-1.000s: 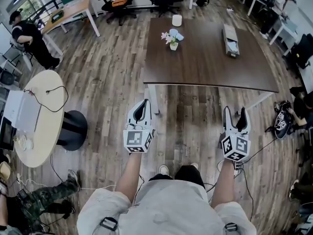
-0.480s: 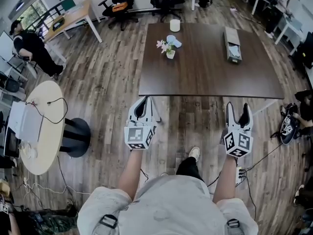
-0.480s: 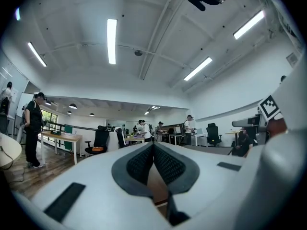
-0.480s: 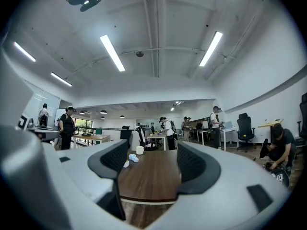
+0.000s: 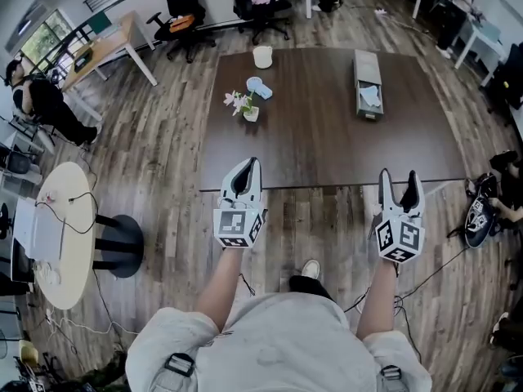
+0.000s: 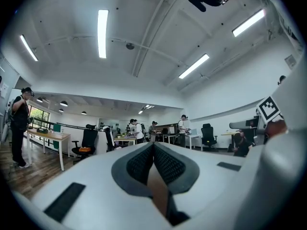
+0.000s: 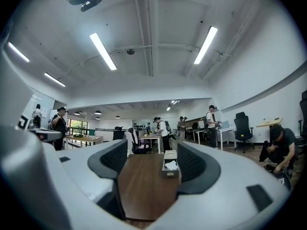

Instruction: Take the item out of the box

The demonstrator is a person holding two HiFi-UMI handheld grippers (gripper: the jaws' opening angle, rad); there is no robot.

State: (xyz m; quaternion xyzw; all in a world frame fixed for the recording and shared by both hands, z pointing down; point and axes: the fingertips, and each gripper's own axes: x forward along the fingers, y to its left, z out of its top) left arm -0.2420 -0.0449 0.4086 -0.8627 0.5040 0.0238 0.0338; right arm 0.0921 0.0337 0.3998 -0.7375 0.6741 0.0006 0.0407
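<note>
Box (image 5: 365, 64) contents unclear; left gripper (image 5: 252, 164) fingers pressed together, right gripper (image 5: 398, 178) fingers spread, empty.

Dark table (image 5: 327, 145) bears a long box (image 5: 367, 84), a flower vase (image 5: 250, 113) and perhaps a white cup (image 5: 262, 56)

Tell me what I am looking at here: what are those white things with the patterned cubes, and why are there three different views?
There is no robot here. A person holds a two-jaw gripper in each hand, and the cubes are part of those grippers. The head view comes from a camera on the person's head, looking down. The other two views come from cameras riding on each gripper. The left gripper has its jaws together and the right gripper has them apart; both hold nothing. Ahead is a dark table with a long box holding something white, a small vase of flowers and a white cup.
</note>
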